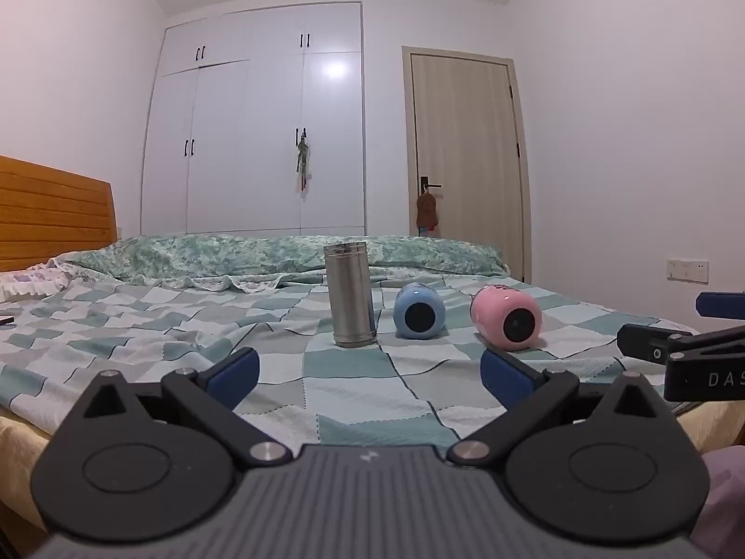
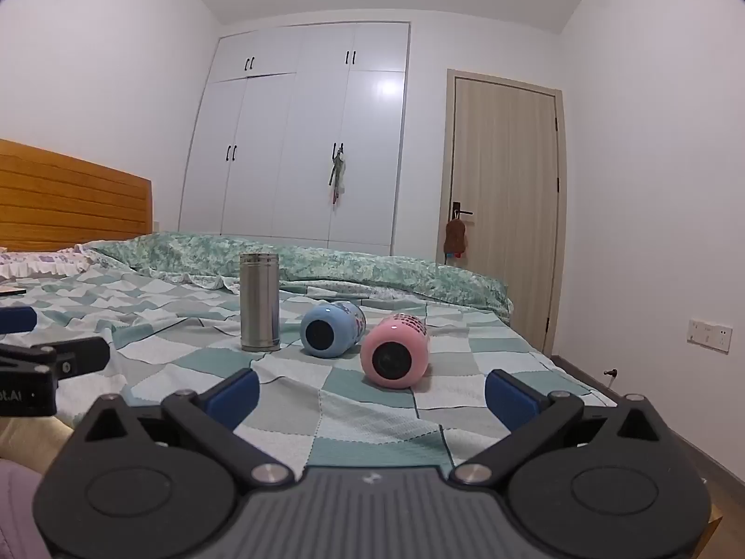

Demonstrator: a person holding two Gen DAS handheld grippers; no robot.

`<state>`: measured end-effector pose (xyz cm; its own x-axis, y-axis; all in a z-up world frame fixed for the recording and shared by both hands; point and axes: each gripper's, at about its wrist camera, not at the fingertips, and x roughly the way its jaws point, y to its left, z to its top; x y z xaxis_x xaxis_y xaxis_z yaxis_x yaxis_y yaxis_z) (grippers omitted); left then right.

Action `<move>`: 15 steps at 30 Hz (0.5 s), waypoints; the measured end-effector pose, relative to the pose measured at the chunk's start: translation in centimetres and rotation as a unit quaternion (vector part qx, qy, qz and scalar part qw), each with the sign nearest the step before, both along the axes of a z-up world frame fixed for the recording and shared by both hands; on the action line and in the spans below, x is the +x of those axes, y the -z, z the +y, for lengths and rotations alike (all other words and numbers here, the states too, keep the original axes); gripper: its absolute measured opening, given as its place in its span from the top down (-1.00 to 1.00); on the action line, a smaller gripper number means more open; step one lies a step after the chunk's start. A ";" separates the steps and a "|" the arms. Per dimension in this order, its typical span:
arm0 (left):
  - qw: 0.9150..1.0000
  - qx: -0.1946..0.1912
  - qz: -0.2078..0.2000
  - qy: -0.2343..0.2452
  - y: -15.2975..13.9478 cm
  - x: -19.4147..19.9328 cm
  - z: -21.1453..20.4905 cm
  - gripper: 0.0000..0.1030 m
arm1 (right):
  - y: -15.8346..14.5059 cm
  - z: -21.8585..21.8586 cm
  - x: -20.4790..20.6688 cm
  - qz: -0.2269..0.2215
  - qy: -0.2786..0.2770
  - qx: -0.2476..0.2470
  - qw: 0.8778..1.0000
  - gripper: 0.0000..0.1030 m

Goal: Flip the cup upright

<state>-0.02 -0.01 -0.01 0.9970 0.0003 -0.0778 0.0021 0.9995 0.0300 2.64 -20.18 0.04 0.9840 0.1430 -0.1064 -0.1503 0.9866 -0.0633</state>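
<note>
A steel cup (image 1: 350, 294) stands upright on the checked bedspread; it also shows in the right wrist view (image 2: 259, 303). A blue cup (image 1: 419, 311) (image 2: 331, 330) and a pink cup (image 1: 507, 318) (image 2: 396, 351) lie on their sides beside it, dark round ends toward me. My left gripper (image 1: 370, 375) is open and empty, short of the cups. My right gripper (image 2: 372, 393) is open and empty, just in front of the pink cup. The right gripper also shows at the right edge of the left wrist view (image 1: 689, 326).
The bed (image 1: 139, 326) has a folded green floral quilt (image 1: 279, 254) behind the cups and a wooden headboard (image 1: 51, 209) at the left. A white wardrobe (image 1: 256, 116) and a closed door (image 1: 470, 149) stand beyond. The bed's right edge drops to the floor (image 2: 605, 382).
</note>
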 end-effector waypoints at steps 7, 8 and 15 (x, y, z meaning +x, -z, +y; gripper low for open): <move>1.000 0.001 0.001 0.004 0.0 0.0 0.0 -1.00 | 0.0 -0.1 -0.1 0.001 -0.001 0.000 1.000 -1.00; 1.000 0.001 0.001 0.004 0.0 0.0 0.0 -1.00 | 0.0 -0.1 -0.1 0.001 -0.001 0.000 1.000 -1.00; 1.000 0.000 0.001 0.005 0.0 0.2 0.3 -1.00 | 0.0 -0.1 -0.1 0.000 -0.001 0.001 1.000 -1.00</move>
